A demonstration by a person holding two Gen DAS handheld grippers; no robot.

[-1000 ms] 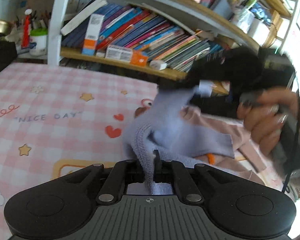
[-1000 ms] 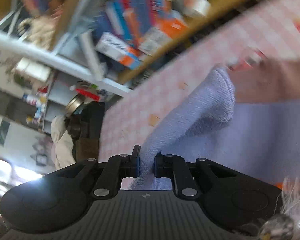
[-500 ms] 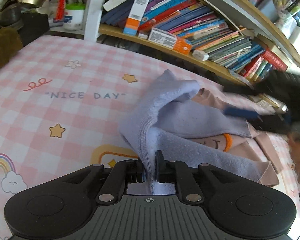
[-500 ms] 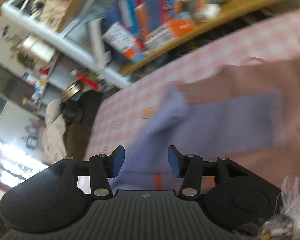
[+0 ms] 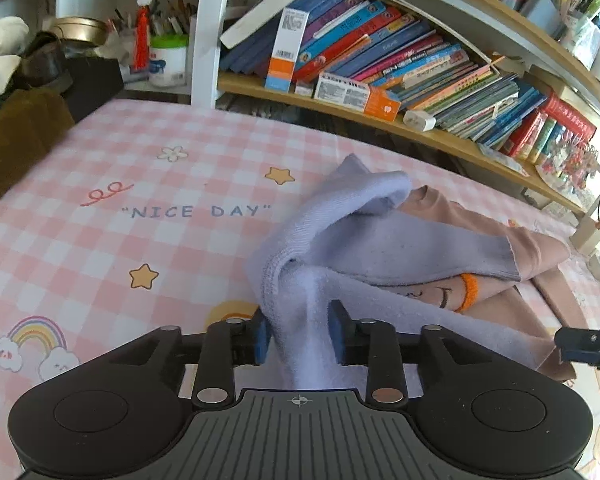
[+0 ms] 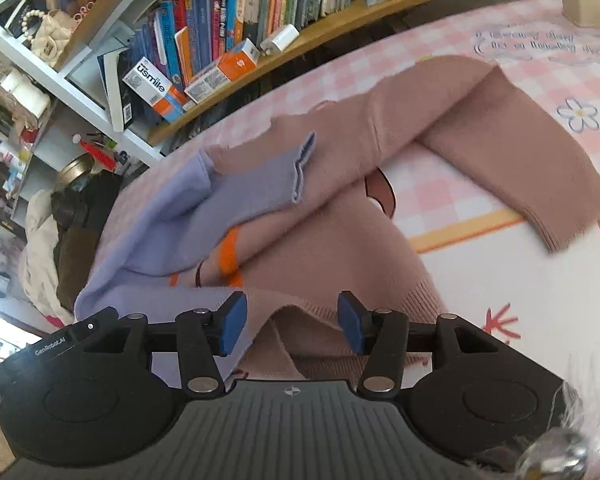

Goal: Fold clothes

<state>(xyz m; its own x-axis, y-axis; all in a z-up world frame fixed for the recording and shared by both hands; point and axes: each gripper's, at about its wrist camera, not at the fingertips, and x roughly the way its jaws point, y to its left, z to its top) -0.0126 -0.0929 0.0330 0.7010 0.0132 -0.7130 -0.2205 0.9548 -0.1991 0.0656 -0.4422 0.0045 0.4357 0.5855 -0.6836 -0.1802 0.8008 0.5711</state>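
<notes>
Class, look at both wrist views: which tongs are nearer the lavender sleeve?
Left. The left tongs straddle the lavender sleeve, its fabric between the pads. The right tongs sit open at the pink sweater hem.

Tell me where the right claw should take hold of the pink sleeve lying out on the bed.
Grip the pink sleeve at its ribbed cuff, the free end on the checked sheet. Come from above at the cuff's outer edge, fingers across its width; it lies flat, clear of the sweater body. The right claw is open and empty.
</notes>
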